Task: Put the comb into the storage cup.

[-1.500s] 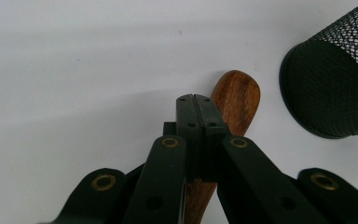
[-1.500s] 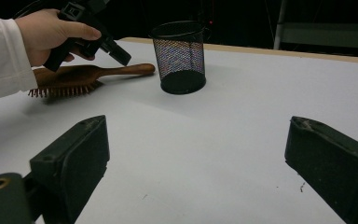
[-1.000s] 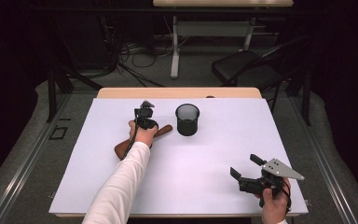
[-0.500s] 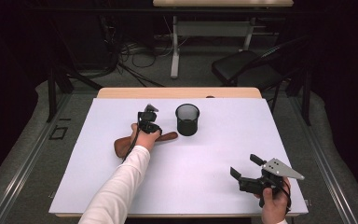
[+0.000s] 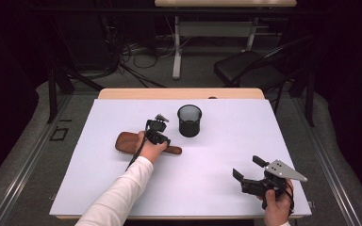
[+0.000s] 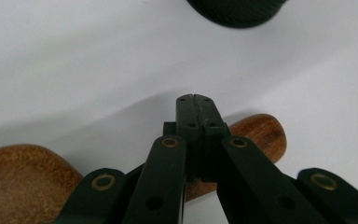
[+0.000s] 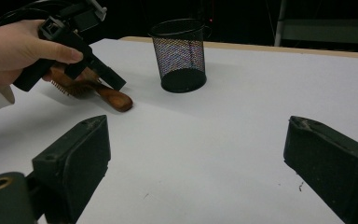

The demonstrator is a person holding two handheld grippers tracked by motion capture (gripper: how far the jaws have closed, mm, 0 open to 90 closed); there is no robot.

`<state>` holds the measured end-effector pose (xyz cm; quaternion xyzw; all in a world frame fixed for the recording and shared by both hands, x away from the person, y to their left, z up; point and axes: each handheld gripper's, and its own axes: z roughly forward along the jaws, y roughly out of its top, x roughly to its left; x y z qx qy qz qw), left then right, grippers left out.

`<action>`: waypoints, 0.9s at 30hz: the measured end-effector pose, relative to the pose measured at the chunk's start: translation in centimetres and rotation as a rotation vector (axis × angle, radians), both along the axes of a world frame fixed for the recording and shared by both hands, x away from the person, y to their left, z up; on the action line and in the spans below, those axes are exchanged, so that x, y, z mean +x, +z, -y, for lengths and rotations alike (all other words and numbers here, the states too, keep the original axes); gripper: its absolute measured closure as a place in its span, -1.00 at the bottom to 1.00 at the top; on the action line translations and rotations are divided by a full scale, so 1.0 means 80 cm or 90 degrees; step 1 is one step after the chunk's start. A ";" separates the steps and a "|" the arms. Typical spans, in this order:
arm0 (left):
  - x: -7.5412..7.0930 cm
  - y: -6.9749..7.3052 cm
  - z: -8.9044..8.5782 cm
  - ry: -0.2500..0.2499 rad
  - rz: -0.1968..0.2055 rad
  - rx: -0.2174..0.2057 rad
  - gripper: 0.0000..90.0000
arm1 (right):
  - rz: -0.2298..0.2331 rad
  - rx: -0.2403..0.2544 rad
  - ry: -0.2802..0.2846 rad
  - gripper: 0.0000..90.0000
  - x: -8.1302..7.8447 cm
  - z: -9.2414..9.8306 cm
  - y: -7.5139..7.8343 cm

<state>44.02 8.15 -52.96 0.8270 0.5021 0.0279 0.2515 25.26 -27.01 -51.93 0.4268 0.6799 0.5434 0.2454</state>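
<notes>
Wooden brush (image 5: 127,141) under left gripper (image 5: 156,136), jaws pressed together; right gripper (image 5: 246,170) jaws spread.

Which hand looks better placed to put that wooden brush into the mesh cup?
The left. The left gripper is shut right over the brush handle, close beside the cup. The right gripper waits open at the table's near edge, far from both.

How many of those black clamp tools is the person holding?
2. The left gripper is over the wooden brush beside the mesh cup; the right gripper is near the table's front right corner.
</notes>
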 end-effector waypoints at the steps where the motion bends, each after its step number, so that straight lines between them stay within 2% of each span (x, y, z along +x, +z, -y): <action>1: -0.004 0.000 0.000 -0.004 0.001 -0.002 1.00 | -0.001 -0.001 0.000 -0.85 0.000 0.000 0.000; 10: -0.041 -0.004 -0.017 -0.040 0.014 -0.027 1.00 | -0.002 0.002 -0.002 -0.85 0.000 0.000 0.000; 14: -0.058 -0.006 -0.025 -0.056 0.016 -0.025 1.00 | -0.003 0.002 -0.001 -0.85 0.000 -0.001 0.000; 16: -0.068 -0.007 -0.030 -0.064 0.026 -0.020 1.00 | -0.005 0.000 -0.001 -0.85 0.000 -0.001 0.000; 18: -0.073 -0.007 -0.032 -0.066 0.028 -0.019 1.00 | -0.003 0.001 0.000 -0.85 -0.001 -0.002 0.000; 19: -0.081 -0.009 -0.039 -0.066 0.029 -0.029 1.00 | -0.004 0.002 -0.001 -0.85 -0.001 -0.002 0.000; 23: -0.095 -0.012 -0.056 -0.060 0.031 -0.048 1.00 | -0.006 0.004 -0.002 -0.85 0.000 0.000 0.000; 27: -0.106 -0.016 -0.070 -0.051 0.037 -0.052 1.00 | -0.006 0.004 -0.003 -0.85 -0.001 0.000 0.000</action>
